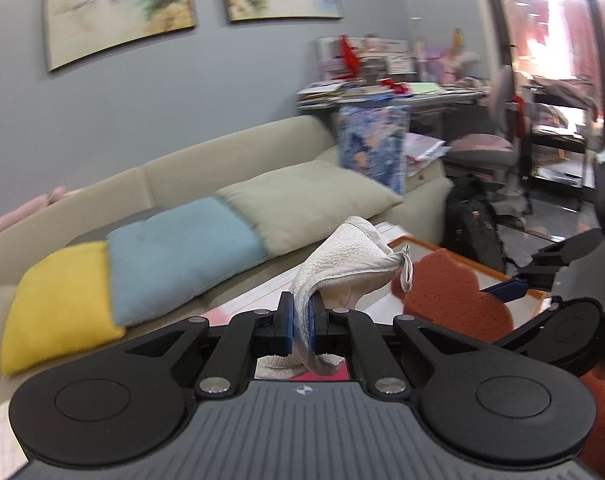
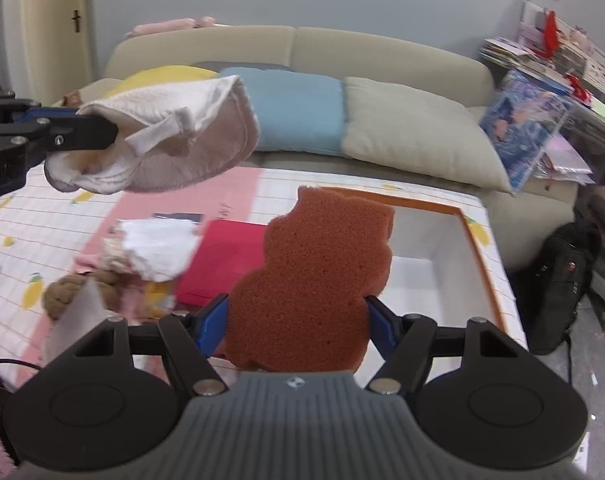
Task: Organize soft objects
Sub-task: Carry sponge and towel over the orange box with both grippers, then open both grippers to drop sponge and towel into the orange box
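From the left wrist camera, the left tool (image 1: 300, 322) is pinching a white towel (image 1: 344, 258) between its blue pads, jaws nearly together, the cloth arching up toward 1 o'clock and a loose end hanging below the jaws. At 3 o'clock the right tool (image 1: 502, 291) is reaching in, gripping a rust-orange sponge (image 1: 450, 296) above an orange-edged box (image 1: 406, 245). Across 9 to 12 o'clock a beige sofa (image 1: 238, 148) is carrying a yellow cushion (image 1: 58, 304), a blue cushion (image 1: 178, 252) and a pale green cushion (image 1: 306, 204). A black backpack (image 1: 472, 224) is sitting on the floor at 2 o'clock.

From the right wrist camera, the right tool (image 2: 296, 320) is holding the sponge (image 2: 322, 276) upright, its jaws spread wide around the sponge's lower lobe, both blue pads pressing its sides. Behind it, toward 1 o'clock, the box (image 2: 478, 264) is lying open on the bench (image 2: 34, 216), which is wearing a lemon-print cover. At 10 o'clock the left tool (image 2: 110, 132) is carrying the towel (image 2: 190, 136) in the air above the bench. At 9 o'clock a crumpled white cloth (image 2: 158, 248), a brown knitted toy (image 2: 68, 290) and a red pad (image 2: 226, 260) are lying together on the bench.
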The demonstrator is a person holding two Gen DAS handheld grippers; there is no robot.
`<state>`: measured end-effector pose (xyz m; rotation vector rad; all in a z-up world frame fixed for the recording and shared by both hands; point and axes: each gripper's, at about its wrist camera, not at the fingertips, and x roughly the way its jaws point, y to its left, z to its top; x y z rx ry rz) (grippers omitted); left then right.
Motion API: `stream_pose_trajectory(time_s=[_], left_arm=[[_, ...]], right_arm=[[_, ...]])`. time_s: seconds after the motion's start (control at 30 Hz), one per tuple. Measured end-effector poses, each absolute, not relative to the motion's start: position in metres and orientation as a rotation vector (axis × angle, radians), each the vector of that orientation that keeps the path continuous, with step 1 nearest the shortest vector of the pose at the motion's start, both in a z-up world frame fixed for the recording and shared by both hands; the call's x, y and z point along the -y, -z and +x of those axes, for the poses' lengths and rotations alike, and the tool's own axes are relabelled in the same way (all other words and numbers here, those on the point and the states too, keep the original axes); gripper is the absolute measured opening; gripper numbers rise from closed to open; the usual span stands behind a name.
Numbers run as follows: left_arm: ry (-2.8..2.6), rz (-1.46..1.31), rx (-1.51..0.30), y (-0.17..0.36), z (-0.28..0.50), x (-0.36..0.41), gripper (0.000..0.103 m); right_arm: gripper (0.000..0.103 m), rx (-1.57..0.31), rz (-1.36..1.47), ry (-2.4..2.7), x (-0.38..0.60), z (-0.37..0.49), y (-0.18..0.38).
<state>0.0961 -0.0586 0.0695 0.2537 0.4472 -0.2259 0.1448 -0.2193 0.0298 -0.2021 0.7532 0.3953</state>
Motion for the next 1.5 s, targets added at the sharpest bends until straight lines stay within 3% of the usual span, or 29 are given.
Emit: stream_pose_trajectory(time_s=[0.3, 0.9, 1.13, 1.37, 1.5], left_arm=[[0.421, 0.255, -0.484, -0.057, 0.14, 0.105, 0.008], [0.526, 0.181, -0.969, 0.024, 0.211, 0.156, 0.009], [0.549, 0.124, -1.042, 0.028, 0.209, 0.146, 0.018], [0.577, 0.077, -1.05, 0.023, 0.208, 0.144, 0.05], [0.603, 0.064, -1.0, 0.012, 0.201, 0.139, 0.063]], right_arm=[[0.071, -0.962, -0.211, -0.351, 0.27, 0.213, -0.005], [0.072, -1.334, -0.325, -0.444, 0.298, 0.276, 0.086], [0.08, -1.354, -0.354, -0.445, 0.294, 0.278, 0.091], [0.088, -1.349, -0.383, -0.442, 0.293, 0.275, 0.082], [0.089, -1.338, -0.415, -0.43, 0.291, 0.267, 0.073]])
